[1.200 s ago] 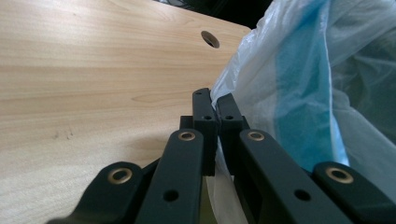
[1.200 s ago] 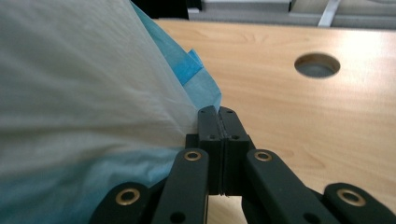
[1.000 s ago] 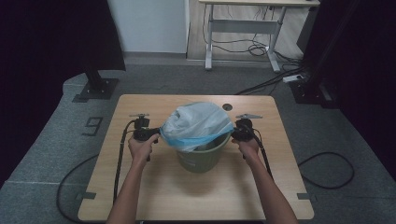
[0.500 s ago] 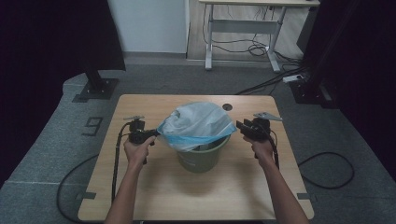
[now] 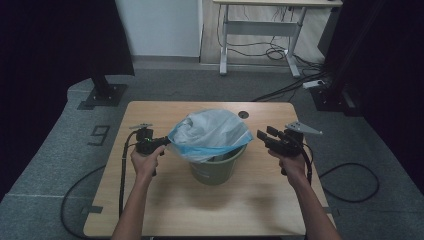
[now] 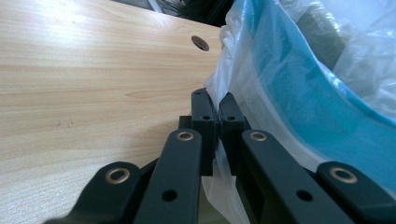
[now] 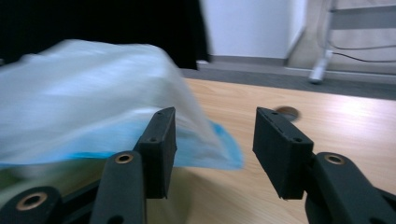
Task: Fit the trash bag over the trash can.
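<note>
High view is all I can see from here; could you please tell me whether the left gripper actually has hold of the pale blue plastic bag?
Observer: Yes, the left gripper is shut on a fold of the pale blue plastic bag.
Operator: Thank you. Is anything between the right gripper's jaws?
Observer: No, the right gripper has just been opening; its jaws are empty, the bag beyond them.

Translucent white bag (image 5: 210,132) with blue band, seemingly olive-green bin (image 5: 216,169), pale wood table (image 5: 250,200), black fingers (image 7: 161,140)
</note>
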`<state>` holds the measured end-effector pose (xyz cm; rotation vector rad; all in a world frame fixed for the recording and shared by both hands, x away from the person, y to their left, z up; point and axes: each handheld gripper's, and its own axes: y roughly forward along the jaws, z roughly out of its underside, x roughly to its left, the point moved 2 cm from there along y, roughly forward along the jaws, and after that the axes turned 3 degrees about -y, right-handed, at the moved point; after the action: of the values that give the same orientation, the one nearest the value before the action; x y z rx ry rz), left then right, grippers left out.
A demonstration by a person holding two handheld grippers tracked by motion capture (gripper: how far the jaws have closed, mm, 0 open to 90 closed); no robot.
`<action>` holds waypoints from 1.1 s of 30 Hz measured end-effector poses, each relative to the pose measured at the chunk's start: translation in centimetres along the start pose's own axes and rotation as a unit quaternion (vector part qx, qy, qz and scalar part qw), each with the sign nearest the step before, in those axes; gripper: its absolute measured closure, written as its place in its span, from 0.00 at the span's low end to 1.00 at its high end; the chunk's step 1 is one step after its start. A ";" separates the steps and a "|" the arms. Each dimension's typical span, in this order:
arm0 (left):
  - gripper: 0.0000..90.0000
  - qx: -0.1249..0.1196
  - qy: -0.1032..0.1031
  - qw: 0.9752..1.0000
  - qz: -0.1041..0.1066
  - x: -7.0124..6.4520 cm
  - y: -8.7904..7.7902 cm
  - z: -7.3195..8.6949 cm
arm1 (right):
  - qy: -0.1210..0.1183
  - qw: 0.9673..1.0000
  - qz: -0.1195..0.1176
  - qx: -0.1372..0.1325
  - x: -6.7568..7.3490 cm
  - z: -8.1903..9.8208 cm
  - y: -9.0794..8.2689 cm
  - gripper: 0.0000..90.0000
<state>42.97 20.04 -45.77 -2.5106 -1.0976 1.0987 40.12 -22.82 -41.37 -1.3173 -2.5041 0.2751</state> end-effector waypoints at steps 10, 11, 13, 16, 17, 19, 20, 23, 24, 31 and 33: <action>0.98 0.002 0.012 1.000 -0.004 -0.7 0.1 0.0 | -0.014 0.998 -0.058 0.020 3.1 -0.7 0.2 0.49; 0.98 0.002 0.012 1.000 -0.004 -0.7 0.1 0.0 | -0.014 0.998 -0.059 0.026 3.2 -0.5 0.3 0.49; 0.98 0.002 0.013 1.000 -0.004 -0.7 0.1 0.0 | -0.005 0.997 -0.066 0.029 3.3 -0.2 0.4 0.50; 0.98 0.001 0.012 1.000 -0.005 -0.7 0.1 0.0 | 0.001 0.997 -0.075 0.029 3.4 -0.1 0.4 0.53; 0.98 0.001 0.011 1.000 -0.004 -0.7 0.2 0.0 | 0.002 0.996 -0.081 0.030 3.4 -0.1 0.4 0.56; 0.98 0.000 0.012 1.000 -0.004 -0.8 0.2 0.1 | 0.007 0.995 -0.092 0.030 3.6 0.0 0.4 0.65; 0.98 0.000 0.012 1.000 -0.005 -0.8 0.2 0.1 | 0.007 0.995 -0.097 0.032 3.7 -0.1 0.3 0.70; 0.98 -0.001 0.013 1.000 -0.006 -0.8 0.1 0.2 | -0.001 0.995 -0.094 0.035 4.1 -0.3 0.2 0.78; 0.98 -0.002 0.013 1.000 -0.006 -0.8 0.0 0.1 | -0.005 0.995 -0.089 0.036 4.3 -0.4 0.1 0.81; 0.98 -0.007 0.014 1.000 -0.010 -0.9 -0.4 0.0 | -0.033 0.997 -0.059 0.043 5.1 -0.8 -0.3 0.98; 0.98 -0.008 0.015 1.000 -0.011 -0.9 -0.4 0.0 | -0.036 0.997 -0.058 0.043 5.3 -0.8 -0.5 0.98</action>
<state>42.34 19.68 -45.16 -2.5127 -1.1261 1.0477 37.19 -18.67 -39.62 -1.1448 -2.5850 0.4047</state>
